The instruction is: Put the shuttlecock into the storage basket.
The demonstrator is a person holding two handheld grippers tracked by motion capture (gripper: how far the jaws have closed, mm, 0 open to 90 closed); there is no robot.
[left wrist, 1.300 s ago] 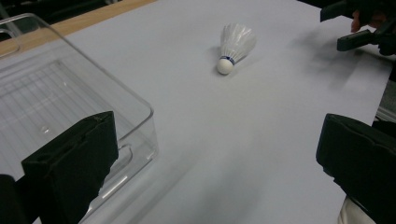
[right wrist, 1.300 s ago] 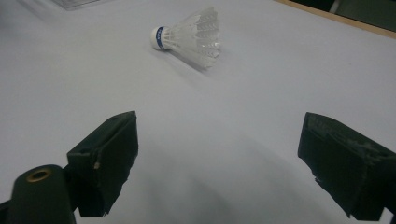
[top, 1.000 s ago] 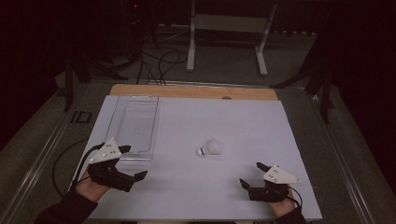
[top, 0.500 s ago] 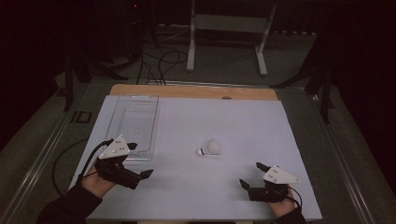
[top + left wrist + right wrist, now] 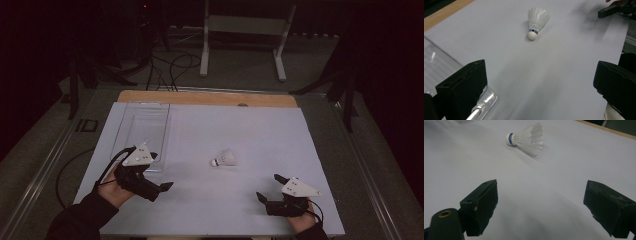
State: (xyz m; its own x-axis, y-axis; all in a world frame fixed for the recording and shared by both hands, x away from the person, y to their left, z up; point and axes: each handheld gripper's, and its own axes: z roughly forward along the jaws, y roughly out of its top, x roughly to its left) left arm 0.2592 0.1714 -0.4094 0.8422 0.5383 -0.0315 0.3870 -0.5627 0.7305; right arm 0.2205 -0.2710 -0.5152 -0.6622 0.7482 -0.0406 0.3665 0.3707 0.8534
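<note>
A white feather shuttlecock (image 5: 223, 159) lies on its side on the white sheet near the middle, cork end pointing left. My left gripper (image 5: 161, 171) is held open at the front left, by the near end of the clear tray, its jaws pointing right. In the left gripper view the shuttlecock (image 5: 537, 21) lies well ahead of the open left gripper (image 5: 541, 67), with nothing between the jaws. My right gripper (image 5: 267, 186) rests open at the front right. In the right gripper view the shuttlecock (image 5: 527, 137) is far beyond the open, empty right gripper (image 5: 541, 186).
A clear plastic tray (image 5: 167, 135) lies empty on the left half of the sheet; its near corner (image 5: 439, 60) sits beside my left jaw. A wooden board edge (image 5: 210, 97) runs along the far side. A white stand (image 5: 245, 30) and cables are on the floor beyond.
My left gripper has moved right and slightly forward along the tray's near end, turning towards the shuttlecock. The right gripper and the shuttlecock have stayed put.
</note>
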